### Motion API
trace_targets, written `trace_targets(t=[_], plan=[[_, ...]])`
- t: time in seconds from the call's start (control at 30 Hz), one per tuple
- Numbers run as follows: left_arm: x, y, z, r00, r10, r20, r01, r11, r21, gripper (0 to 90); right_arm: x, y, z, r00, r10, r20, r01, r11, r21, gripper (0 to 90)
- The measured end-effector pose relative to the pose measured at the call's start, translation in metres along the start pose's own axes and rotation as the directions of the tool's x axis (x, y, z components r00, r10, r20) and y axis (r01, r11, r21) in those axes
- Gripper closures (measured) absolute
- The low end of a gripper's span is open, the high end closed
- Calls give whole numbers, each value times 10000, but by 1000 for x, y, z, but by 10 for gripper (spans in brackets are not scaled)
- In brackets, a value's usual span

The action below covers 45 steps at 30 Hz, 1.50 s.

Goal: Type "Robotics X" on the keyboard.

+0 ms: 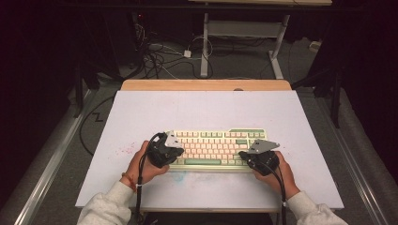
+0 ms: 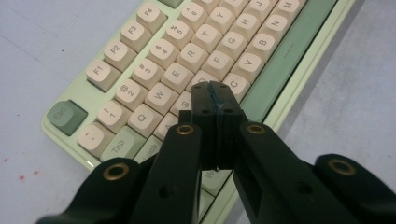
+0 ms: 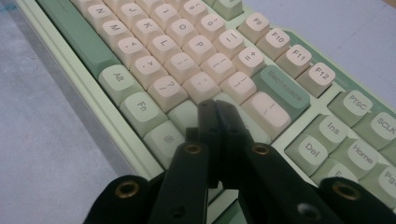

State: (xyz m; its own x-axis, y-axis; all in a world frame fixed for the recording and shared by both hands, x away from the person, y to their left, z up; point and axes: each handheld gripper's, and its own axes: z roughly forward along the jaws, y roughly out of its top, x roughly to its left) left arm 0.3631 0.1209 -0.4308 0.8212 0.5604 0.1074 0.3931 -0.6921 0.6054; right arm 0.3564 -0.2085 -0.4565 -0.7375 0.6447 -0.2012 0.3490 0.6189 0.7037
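Our left hand-held gripper (image 1: pixel 165 151), jaws pressed together on nothing, hovers over the keyboard's (image 1: pixel 213 147) left keys near S and D; the keyboard lies mid-counter (image 1: pixel 141 112). Our right hand-held gripper (image 1: pixel 259 157), likewise closed and empty, sits by Enter. We judge we're typing; next comes a precise downward tap. Gripper views reveal key legends.

Your keyboard (image 1: pixel 216 147) lies on the bench (image 1: pixel 141 117), lower centre of frame; your left claw (image 1: pixel 168 151) sits over its left end, your right claw (image 1: pixel 251 157) over its right.
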Motion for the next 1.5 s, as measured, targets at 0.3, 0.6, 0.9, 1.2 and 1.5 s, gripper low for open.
trace_targets(t=[0.3,0.6,0.9,1.2,1.5], plan=[[-3,7,15,9997,202,141,-207,9992,344,864,0,0,0,10000,-37,27,37,10000,18,899],[-3,10,22,9994,306,136,-312,9983,489,865,0,0,0,10000,-57,15,57,10000,-1,899],[-4,9,22,9994,335,113,-340,9982,490,864,1,0,0,10000,-64,44,64,10000,15,899],[-4,9,21,9994,340,31,-341,9982,484,864,1,0,0,10000,-53,57,53,10000,33,899],[-6,8,23,9989,469,-17,-467,9975,538,869,1,1,0,10000,-54,53,54,10000,51,899]])
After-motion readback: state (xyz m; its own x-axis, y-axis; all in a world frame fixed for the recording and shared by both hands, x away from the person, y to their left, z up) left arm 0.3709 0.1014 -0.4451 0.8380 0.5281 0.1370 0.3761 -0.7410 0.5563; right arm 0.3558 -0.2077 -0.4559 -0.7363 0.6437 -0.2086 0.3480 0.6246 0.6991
